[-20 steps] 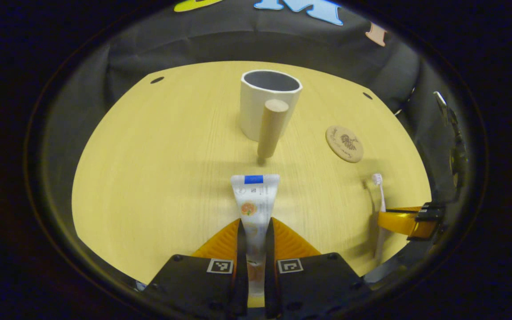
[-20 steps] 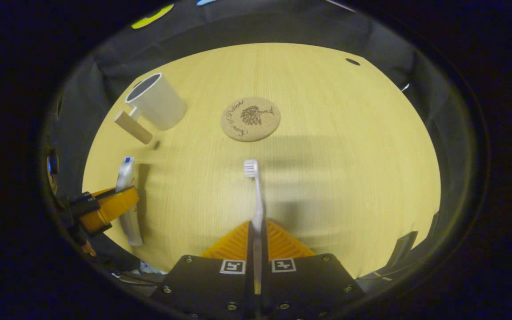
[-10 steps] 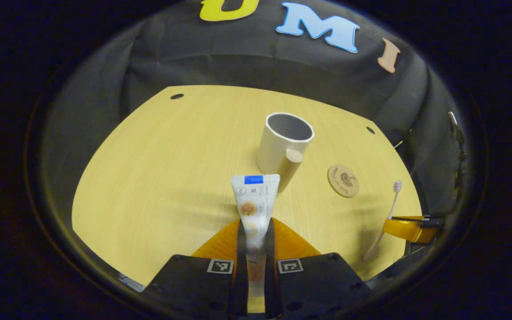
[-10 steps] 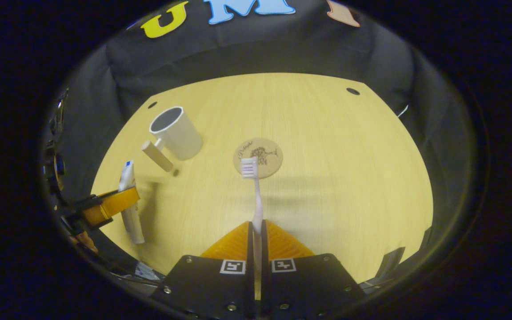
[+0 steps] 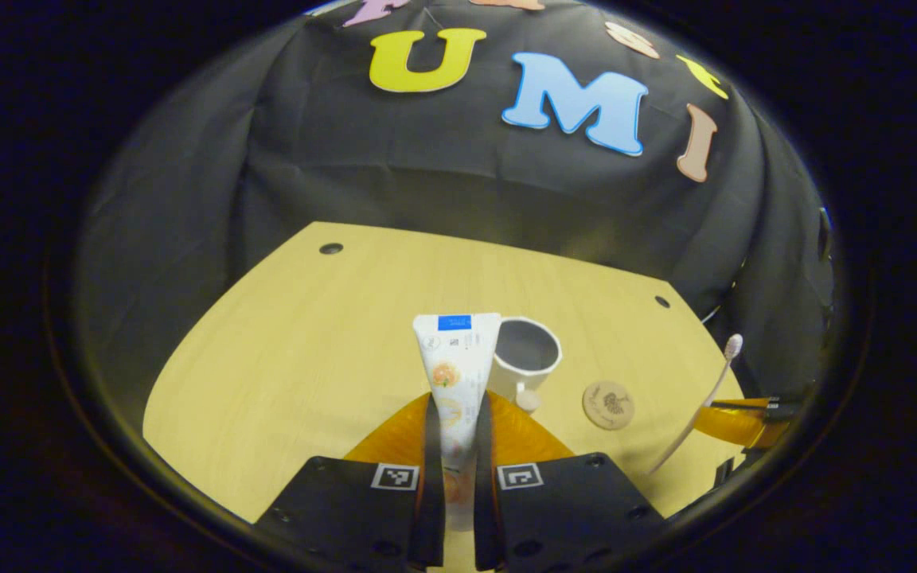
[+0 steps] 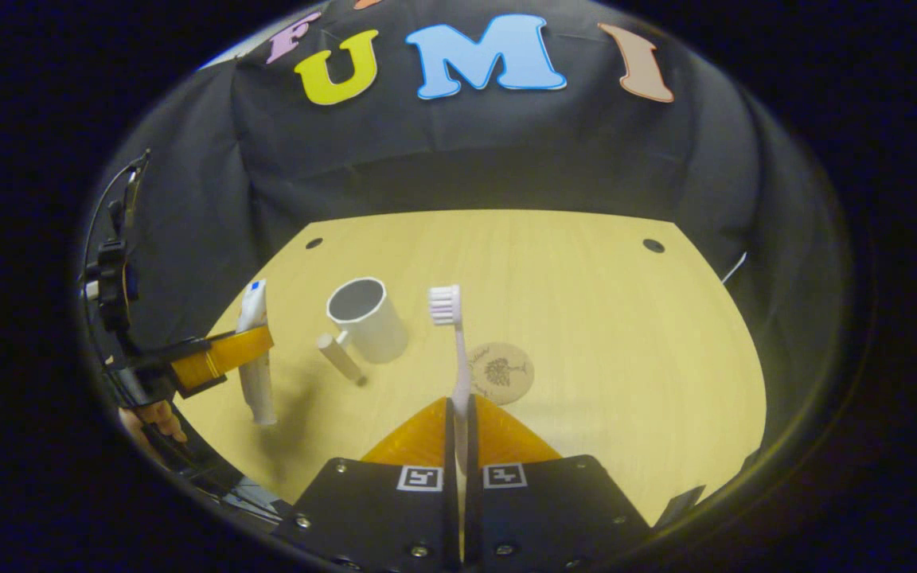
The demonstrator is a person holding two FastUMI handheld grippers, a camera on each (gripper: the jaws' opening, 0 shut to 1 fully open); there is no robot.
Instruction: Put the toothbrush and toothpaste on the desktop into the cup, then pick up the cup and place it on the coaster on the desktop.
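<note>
In the right gripper view, the cup (image 6: 366,317) stands on the surface (image 6: 586,318). The coaster (image 6: 500,372) lies at its 4 o'clock, apart. The cup's handle (image 6: 339,358) points toward 7 o'clock.

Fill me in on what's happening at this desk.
A person holds a pair of tongs in each hand. The left tongs grip the toothpaste, the right tongs grip the toothbrush, both lifted above the desktop. The cup stands empty beside the bare coaster.
</note>
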